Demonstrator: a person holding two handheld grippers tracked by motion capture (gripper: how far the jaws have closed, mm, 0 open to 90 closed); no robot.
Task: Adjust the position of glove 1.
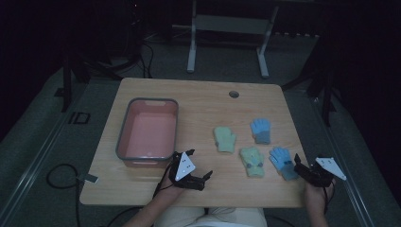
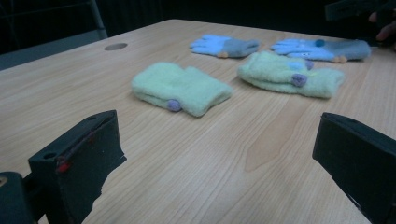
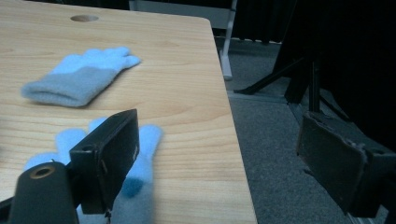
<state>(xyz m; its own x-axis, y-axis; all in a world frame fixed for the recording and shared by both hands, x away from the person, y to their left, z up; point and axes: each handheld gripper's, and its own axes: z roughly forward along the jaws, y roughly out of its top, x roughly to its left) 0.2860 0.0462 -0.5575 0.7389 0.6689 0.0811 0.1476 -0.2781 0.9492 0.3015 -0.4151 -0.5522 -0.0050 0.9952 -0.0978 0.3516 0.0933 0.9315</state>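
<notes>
Both my grippers, left (image 1: 201,165) and right (image 1: 305,166), gape over smooth wood table (image 1: 198,101); fuzzy knit gloves (image 2: 180,87) lie flat.

Item count on the worktop (image 1: 198,189):

- Gloves: four in total.
  - Blue gloves with grey cuffs: two, a far blue glove (image 1: 261,130) and a near blue glove (image 1: 283,161).
  - Pale green gloves: two, a plain green glove (image 1: 225,139) and a green glove with small coloured spots (image 1: 252,161).
- Bins: one, a pink bin with a grey rim (image 1: 124,127).
- Tools: two, a left tool (image 1: 197,166) and a right tool (image 1: 299,164).
</notes>
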